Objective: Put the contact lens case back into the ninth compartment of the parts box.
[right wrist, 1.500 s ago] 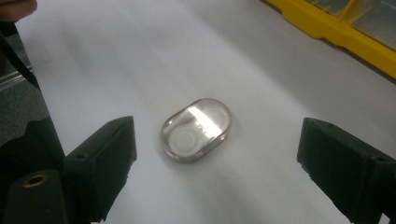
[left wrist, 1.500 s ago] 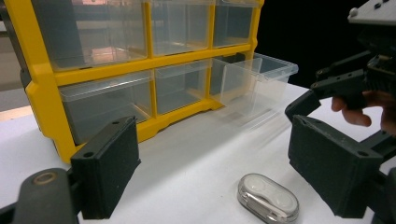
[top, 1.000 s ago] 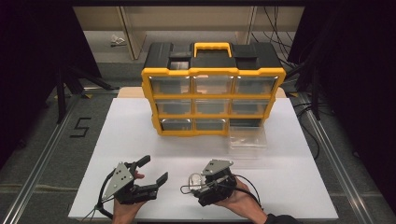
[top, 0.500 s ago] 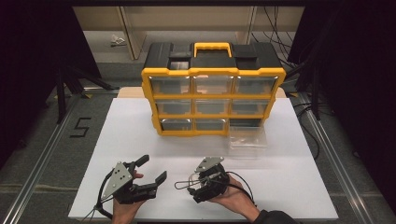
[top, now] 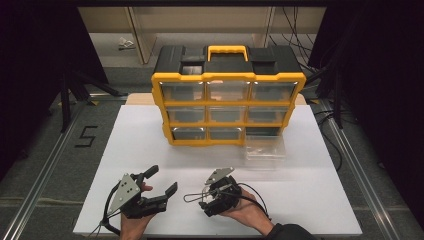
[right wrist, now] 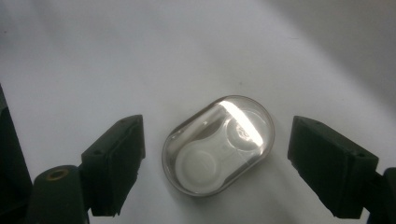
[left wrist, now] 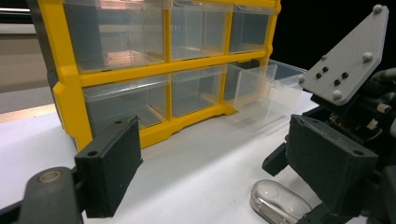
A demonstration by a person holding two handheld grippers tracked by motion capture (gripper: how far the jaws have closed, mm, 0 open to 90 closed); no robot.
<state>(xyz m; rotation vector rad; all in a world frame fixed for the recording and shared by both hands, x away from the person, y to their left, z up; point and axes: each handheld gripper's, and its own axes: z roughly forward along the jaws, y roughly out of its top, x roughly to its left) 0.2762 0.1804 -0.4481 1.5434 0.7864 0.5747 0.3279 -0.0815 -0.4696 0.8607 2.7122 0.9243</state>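
On desk, near edge | right gripper (right wrist: pixel 212 158) lowered over clear oval case (right wrist: pixel 218 144), jaws closing, apart, no contact | grasp imminent | left gripper (top: pixel 160 181) apart, idle

White rectangular table (top: pixel 320 200) on grey carpet floor (top: pixel 45 165) with a black "5" marking (top: pixel 86 136). Metal rails (top: pixel 40 182) flank the table. Black curtains (top: pixel 35 60) both sides, beige shelf unit (top: pixel 150 30) behind, cables (top: pixel 295 25) hanging. Dim surroundings, lit tabletop.

Organizer (top: pixel 227 105) and pulled-out drawer (top: pixel 265 150) block the far table (top: pixel 320 200)
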